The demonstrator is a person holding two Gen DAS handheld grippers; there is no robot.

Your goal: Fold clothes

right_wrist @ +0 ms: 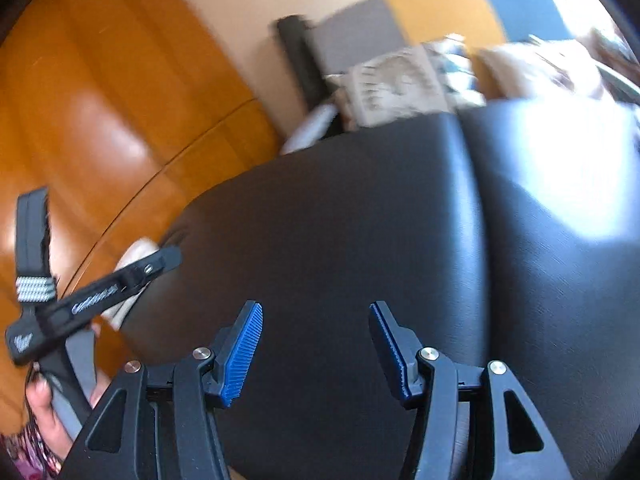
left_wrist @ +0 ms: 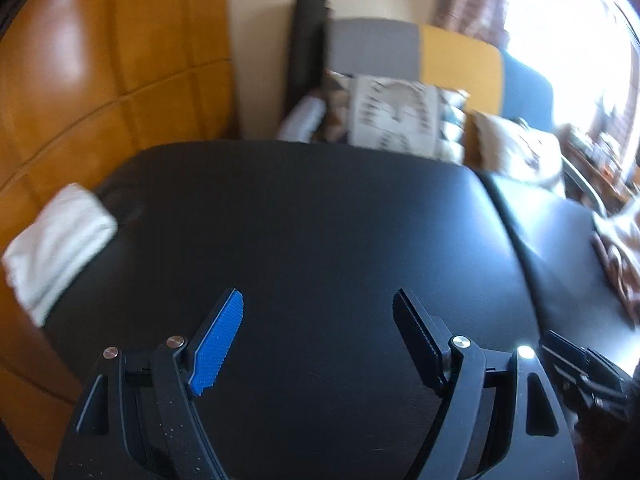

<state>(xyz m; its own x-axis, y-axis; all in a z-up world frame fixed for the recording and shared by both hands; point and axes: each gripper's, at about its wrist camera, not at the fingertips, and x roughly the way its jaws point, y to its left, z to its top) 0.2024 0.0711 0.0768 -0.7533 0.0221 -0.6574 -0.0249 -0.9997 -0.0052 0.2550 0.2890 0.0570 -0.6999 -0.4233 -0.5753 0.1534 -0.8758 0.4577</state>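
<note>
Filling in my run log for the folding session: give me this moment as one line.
left gripper: open, empty | right gripper: open, empty | folded white cloth: left edge of black cushion | patterned fabric: right edge

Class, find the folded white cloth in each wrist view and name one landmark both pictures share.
Left wrist view: the folded white cloth lies at the far left, on the black padded surface's left edge.
Right wrist view: barely in view; only a pale scrap shows behind the left gripper, too blurred to confirm.
Shared landmark: the patterned cream cushion.
</note>
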